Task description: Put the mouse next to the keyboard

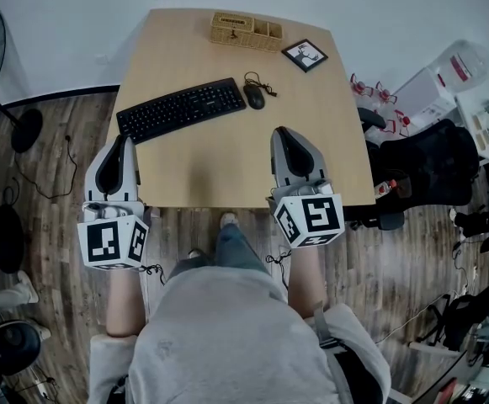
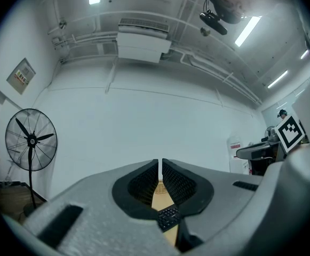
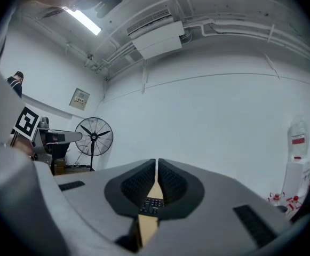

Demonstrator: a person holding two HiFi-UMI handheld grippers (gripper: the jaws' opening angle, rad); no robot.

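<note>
Mouse (image 1: 255, 97), black, rests on the tabletop (image 1: 219, 162) just beside the right end of the keyboard (image 1: 182, 109), with its cord bunched close behind it. Beyond the keyboard, at the far edge, stands a wicker basket (image 1: 246, 30), and a small framed picture (image 1: 305, 55) lies beyond and to the keyboard's right. On the person's side of the keyboard, the left gripper (image 1: 123, 140) sits near its left end and the right gripper (image 1: 282, 132) sits well apart from its right end. Both have their jaws together with nothing between them.
</note>
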